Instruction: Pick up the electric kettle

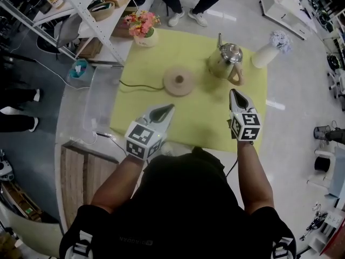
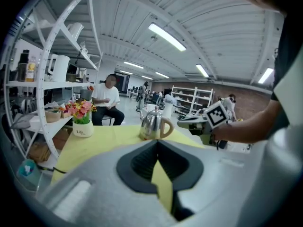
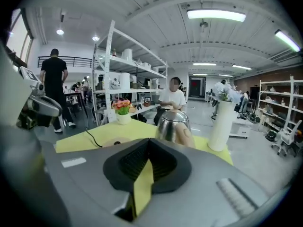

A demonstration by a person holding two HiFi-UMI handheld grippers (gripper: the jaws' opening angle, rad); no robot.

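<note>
My left gripper (image 1: 168, 110) is clenched, empty. Right of the round base (image 1: 178, 81), the steel kettle (image 1: 225, 61) stands on the yellow cloth (image 1: 205, 123), just ahead of my right gripper (image 1: 236, 94), also clamped empty. Rigid, slick, maybe water-heavy: I'd grip its tan handle (image 1: 237, 76)

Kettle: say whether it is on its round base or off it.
Off. The kettle stands upright on the yellow cloth, apart from the round base beside it.
</note>
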